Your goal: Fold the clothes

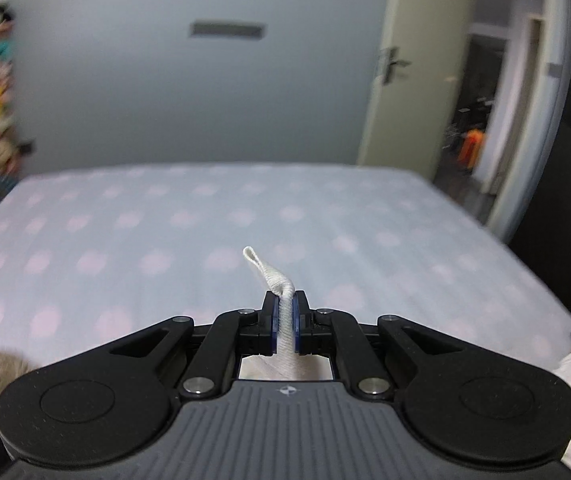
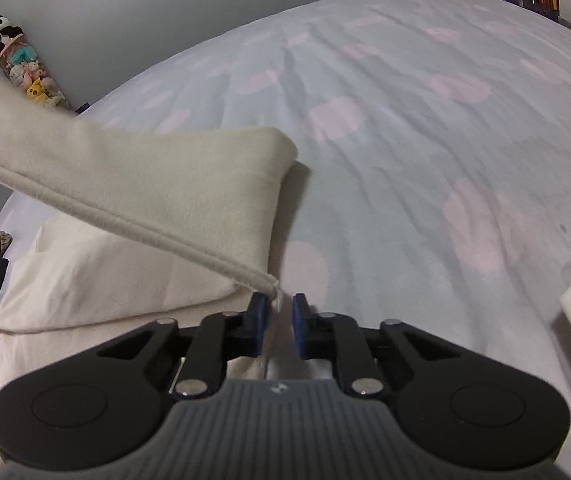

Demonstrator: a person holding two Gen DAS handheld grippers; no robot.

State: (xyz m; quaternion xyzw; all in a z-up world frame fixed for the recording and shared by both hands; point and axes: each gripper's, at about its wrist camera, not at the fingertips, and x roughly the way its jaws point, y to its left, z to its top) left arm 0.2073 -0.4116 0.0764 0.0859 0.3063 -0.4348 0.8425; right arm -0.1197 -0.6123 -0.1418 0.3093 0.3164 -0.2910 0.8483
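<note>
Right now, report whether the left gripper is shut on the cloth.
Shut on it. The left gripper's blue pads press both sides of the cream garment's edge, whose looped tip sticks up above them.

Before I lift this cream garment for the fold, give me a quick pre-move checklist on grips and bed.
1. Left gripper shut on white ribbed fabric edge: ok.
2. Right gripper clamping cream fleece garment: not ok; pads apart, hemmed corner only at one pad.
3. Garment span raised: ok.
4. Pink-spotted bedsheet ahead smooth: ok, light wrinkles.
5. Both grippers on same garment: cannot tell.
</note>
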